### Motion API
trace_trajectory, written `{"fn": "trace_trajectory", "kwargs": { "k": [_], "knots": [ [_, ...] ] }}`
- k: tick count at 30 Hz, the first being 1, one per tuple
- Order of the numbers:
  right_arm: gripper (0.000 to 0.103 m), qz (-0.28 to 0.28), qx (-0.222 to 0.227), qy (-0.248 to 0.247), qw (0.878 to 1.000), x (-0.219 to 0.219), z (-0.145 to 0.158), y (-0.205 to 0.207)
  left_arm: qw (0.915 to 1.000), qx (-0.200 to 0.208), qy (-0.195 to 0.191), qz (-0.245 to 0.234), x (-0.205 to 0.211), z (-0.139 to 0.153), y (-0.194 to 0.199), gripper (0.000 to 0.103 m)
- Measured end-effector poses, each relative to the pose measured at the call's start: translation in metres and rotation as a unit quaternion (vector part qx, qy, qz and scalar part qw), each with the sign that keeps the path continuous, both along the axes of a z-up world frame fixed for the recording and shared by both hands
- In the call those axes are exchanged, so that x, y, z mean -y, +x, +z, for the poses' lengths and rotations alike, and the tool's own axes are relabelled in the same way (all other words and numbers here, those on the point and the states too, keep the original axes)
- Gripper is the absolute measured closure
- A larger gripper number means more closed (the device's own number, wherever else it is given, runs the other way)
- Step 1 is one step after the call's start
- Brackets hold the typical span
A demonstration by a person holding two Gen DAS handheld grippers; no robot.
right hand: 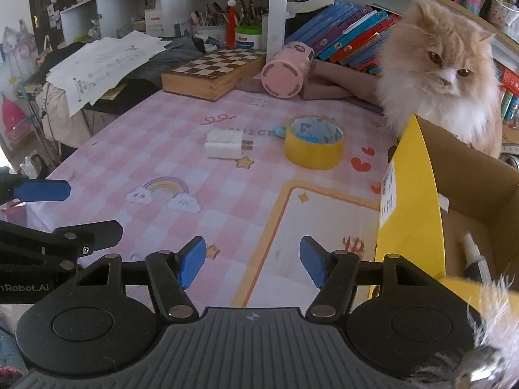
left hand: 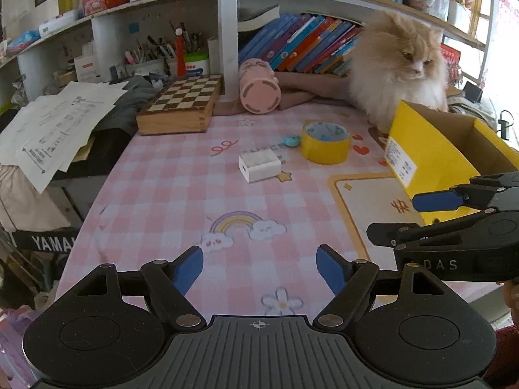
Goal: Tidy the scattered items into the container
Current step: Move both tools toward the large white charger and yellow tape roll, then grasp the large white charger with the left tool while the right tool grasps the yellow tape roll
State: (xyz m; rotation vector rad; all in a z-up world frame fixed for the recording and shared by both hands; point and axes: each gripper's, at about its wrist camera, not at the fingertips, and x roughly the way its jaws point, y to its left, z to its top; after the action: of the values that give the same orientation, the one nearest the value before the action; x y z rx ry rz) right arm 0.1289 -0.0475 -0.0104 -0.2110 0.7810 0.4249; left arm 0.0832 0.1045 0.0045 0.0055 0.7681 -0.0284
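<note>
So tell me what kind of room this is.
Most likely a home study or child's desk: shelves packed with books, pen holders behind a folded chess board, and a fluffy cat sitting on the pink checked tablecloth.

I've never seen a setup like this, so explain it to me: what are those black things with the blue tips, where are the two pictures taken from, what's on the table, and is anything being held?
A person holds a two-finger grabber in each hand, and each carries a wide-angle camera looking along its fingers. One picture comes from the left gripper, the other from the right gripper. Both are open and hold nothing.

On the pink checked tablecloth lie a yellow tape roll, a white charger plug and a small teal thing, too small to identify. These are meant for the yellow cardboard box, which already contains something that looks like a pen. A fluffy cat sits behind the box.
</note>
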Motion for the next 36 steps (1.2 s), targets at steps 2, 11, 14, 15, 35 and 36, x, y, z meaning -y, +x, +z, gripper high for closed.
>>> {"fn": "trace_trajectory", "kwargs": {
  "k": [2, 11, 14, 15, 35, 36],
  "knots": [
    [0.041, -0.003, 0.004, -0.002, 1.000, -0.001, 0.000, 0.011, 1.0000, -0.003, 0.002, -0.002, 0.000, -0.002, 0.010, 0.024],
    [0.037, -0.039, -0.004, 0.024, 0.999, 0.002, 0.002, 0.069, 0.9999, -0.012, 0.004, 0.000, 0.001, -0.012, 0.052, 0.024],
    [0.032, -0.049, -0.005, 0.030, 0.998, 0.001, 0.002, 0.086, 0.9999, -0.013, 0.007, 0.001, 0.001, -0.016, 0.066, 0.024],
    [0.032, -0.051, -0.006, 0.032, 0.998, 0.001, 0.002, 0.092, 0.9999, -0.013, 0.007, 0.001, 0.001, -0.017, 0.071, 0.024],
    [0.014, -0.099, -0.051, -0.011, 0.994, -0.009, -0.031, 0.201, 0.9994, -0.033, 0.002, -0.010, 0.005, -0.050, 0.166, 0.024],
    [0.014, -0.097, -0.054, -0.013, 0.994, -0.011, -0.033, 0.205, 0.9994, -0.033, 0.002, -0.011, 0.005, -0.051, 0.170, 0.024]
  ]
}}
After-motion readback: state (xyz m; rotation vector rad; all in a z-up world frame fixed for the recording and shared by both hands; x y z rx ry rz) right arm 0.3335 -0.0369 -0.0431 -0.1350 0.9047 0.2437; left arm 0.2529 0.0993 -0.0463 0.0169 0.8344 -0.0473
